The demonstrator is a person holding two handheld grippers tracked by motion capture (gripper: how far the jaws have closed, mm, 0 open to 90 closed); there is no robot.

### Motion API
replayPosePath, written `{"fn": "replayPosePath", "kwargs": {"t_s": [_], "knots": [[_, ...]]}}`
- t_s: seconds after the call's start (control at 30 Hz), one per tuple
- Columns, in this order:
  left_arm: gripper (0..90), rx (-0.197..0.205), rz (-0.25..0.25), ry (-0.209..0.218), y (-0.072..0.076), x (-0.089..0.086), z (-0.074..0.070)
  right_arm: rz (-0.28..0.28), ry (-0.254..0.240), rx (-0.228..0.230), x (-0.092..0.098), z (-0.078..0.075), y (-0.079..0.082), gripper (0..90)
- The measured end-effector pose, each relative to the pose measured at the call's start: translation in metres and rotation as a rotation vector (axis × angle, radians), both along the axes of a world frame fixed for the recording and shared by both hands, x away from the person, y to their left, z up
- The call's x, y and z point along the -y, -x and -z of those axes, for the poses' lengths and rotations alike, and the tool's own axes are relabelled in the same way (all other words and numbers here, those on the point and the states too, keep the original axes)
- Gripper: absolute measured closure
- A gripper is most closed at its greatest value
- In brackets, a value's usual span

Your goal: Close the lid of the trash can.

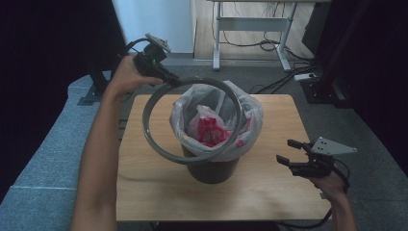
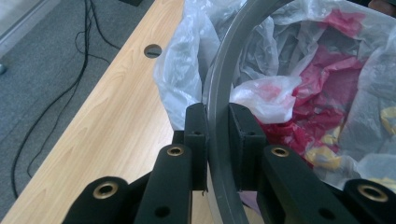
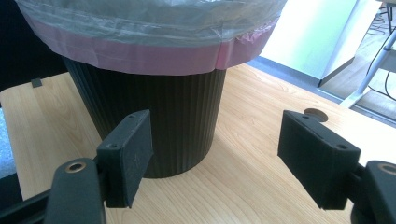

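One grey ring (image 1: 192,120) is the work in hand: the left gripper (image 1: 169,77) has its jaws clamped on the ring's far-left edge and holds it tilted over the bag-lined bin (image 1: 211,166) at the counter's (image 1: 269,192) middle. The right gripper (image 1: 288,153), jaws apart and empty, waits near the bin's right. Next, the ring likely needs levelling and pressing down around the bag (image 1: 250,120).

The wooden table (image 1: 269,192) is evenly lit by soft daylight from the bright far side of the room, the edges of the high view are lost in darkness, a faint shadow is cast beneath the bin (image 1: 211,171), and slight softness is seen throughout.
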State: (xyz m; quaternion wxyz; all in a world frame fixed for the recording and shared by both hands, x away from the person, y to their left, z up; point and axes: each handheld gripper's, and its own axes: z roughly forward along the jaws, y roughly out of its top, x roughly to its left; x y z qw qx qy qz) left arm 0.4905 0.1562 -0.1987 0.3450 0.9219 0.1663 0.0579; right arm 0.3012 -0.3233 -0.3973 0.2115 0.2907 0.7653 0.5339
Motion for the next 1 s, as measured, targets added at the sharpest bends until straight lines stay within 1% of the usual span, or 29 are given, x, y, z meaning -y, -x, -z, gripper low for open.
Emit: {"fn": "replayPosePath", "kwargs": {"t_s": [0.07,0.1,0.23,0.33,0.4,0.47,0.5,0.53,0.6,0.63,0.7,0.73,0.77,0.9,1.0], "knots": [[78.8,-0.001,0.005,0.003,-0.003,0.004,-0.001,0.003,-0.001,-0.001,0.001,0.0,0.0,25.7],[78.9,-0.008,0.01,0.011,-0.004,0.005,-0.001,0.002,-0.001,0.0,0.001,0.0,0.0,25.6],[78.9,-0.007,0.019,0.001,-0.009,0.014,0.0,0.003,-0.004,0.002,0.002,0.0,0.001,25.9],[78.9,-0.006,0.009,-0.02,-0.014,0.021,0.002,0.004,-0.003,-0.001,0.003,0.002,0.0,25.9],[78.9,-0.004,0.003,-0.019,-0.018,0.024,0.003,0.006,-0.002,-0.001,0.004,0.003,0.0,25.9],[78.8,-0.008,0.003,-0.017,-0.021,0.028,0.005,0.01,-0.004,-0.004,0.005,0.004,0.0,26.0],[78.8,-0.017,0.006,-0.013,-0.023,0.029,0.005,0.01,-0.004,-0.003,0.005,0.004,0.0,26.0],[78.8,-0.014,0.003,-0.012,-0.025,0.03,0.006,0.011,-0.005,-0.004,0.006,0.004,-0.001,26.1],[78.8,-0.017,-0.005,-0.017,-0.028,0.034,0.008,0.011,-0.006,-0.007,0.006,0.005,-0.001,26.1],[78.8,-0.012,-0.008,-0.021,-0.029,0.036,0.008,0.011,-0.005,-0.006,0.006,0.005,-0.001,26.1],[78.8,-0.013,-0.011,-0.03,-0.032,0.039,0.01,0.01,-0.006,-0.004,0.007,0.006,0.0,26.1],[78.9,-0.006,-0.016,-0.034,-0.033,0.041,0.012,0.011,-0.008,-0.004,0.007,0.006,0.0,26.1],[78.9,-0.013,-0.02,-0.037,-0.034,0.042,0.013,0.012,-0.005,-0.004,0.008,0.006,0.0,26.1],[78.8,-0.008,-0.025,-0.049,-0.037,0.048,0.018,0.018,-0.008,-0.004,0.01,0.006,0.002,26.1],[78.9,-0.009,-0.039,-0.057,-0.04,0.05,0.022,0.019,-0.008,-0.003,0.01,0.006,0.003,26.1]]}}
